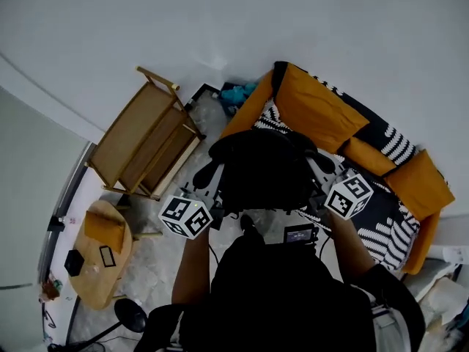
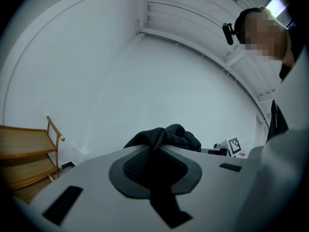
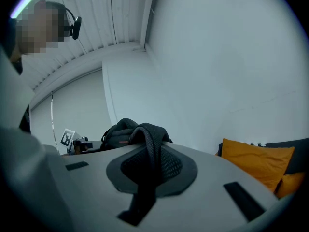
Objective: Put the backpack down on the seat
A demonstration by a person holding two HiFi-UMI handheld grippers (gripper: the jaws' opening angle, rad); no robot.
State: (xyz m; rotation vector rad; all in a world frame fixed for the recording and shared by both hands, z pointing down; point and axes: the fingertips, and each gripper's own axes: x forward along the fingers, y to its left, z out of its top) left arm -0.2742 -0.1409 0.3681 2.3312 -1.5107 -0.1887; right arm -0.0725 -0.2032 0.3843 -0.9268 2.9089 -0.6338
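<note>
The black backpack (image 1: 260, 169) hangs in the air in front of the person, over the near edge of the sofa seat (image 1: 385, 222). My left gripper (image 1: 214, 213) is at its left side, shut on a black mesh strap (image 2: 153, 154) that runs between the jaws. On the pack's right, my right gripper (image 1: 322, 191) is shut on the other strap (image 3: 149, 153). The bulk of the backpack (image 2: 166, 137) shows past the jaws in the left gripper view, and the backpack (image 3: 128, 132) shows the same way in the right gripper view. The pack hides part of the seat.
The sofa has orange back cushions (image 1: 319, 108) and a black-and-white patterned cover. A wooden slatted bench (image 1: 146, 141) stands to the left. A small round wooden table (image 1: 102, 259) with small items is at lower left, a black lamp (image 1: 130, 315) beside it.
</note>
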